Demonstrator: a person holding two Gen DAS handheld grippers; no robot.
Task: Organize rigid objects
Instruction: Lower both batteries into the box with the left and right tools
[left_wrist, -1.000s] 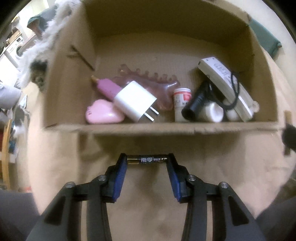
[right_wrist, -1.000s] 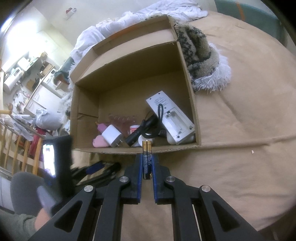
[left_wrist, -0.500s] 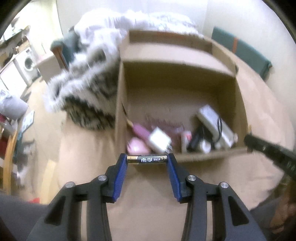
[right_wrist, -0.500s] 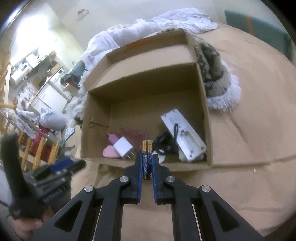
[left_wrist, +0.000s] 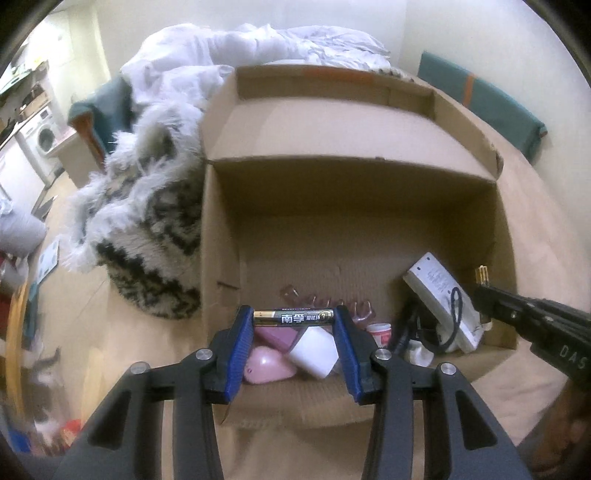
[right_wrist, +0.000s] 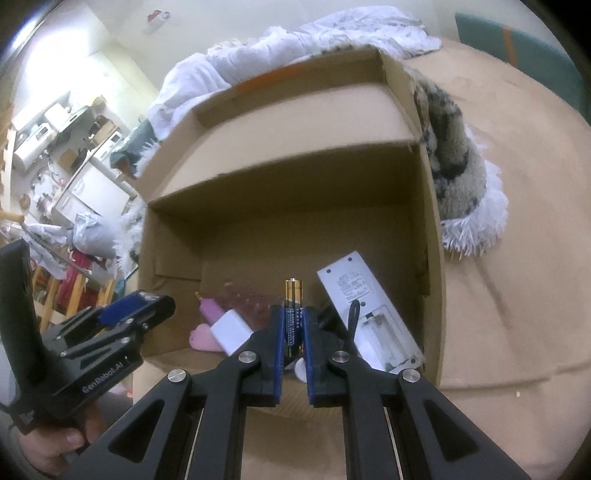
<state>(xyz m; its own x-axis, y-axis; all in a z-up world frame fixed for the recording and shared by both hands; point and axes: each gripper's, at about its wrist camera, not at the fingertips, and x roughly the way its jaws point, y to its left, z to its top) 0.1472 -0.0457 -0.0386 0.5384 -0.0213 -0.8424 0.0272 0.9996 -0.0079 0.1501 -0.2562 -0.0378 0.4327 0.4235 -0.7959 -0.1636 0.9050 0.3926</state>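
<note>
A: Two batteries in play, one per gripper. Left gripper (left_wrist: 294, 319) is clamped on a black-and-gold battery (left_wrist: 293, 318), lying crosswise, held end to end between the blue pads (left_wrist: 242, 347).

B: And the right one?

A: Right gripper (right_wrist: 294, 332) is closed on the second battery (right_wrist: 293, 314), standing upright between its pads, gold cap sticking out above the fingertips.

B: Where are they relative to the box?

A: Both sit at the near edge of the open cardboard box (left_wrist: 369, 229). In the left wrist view the right gripper comes in from the right, over the box's right near corner. In the right wrist view the left gripper shows at lower left, just outside the box's left wall.

B: Contents?

A: White remote (right_wrist: 365, 314) lies back side up at the right, battery bay open, black strap (right_wrist: 352, 317) across it. White charger plug (left_wrist: 314, 350) in the middle, pink heart-shaped piece (left_wrist: 267, 365) touching it on the left, pink tube (right_wrist: 210, 308) behind. Small white jar with red label (left_wrist: 380, 330) near the remote. Clear pinkish comb-like item (left_wrist: 332, 306) at the back, partly hidden.

B: Surroundings?

A: Box rests on a tan bed cover (right_wrist: 517, 184). Fuzzy black-and-white throw (left_wrist: 147, 229) touches the box's left wall, white bedding (left_wrist: 240, 55) behind.
</note>
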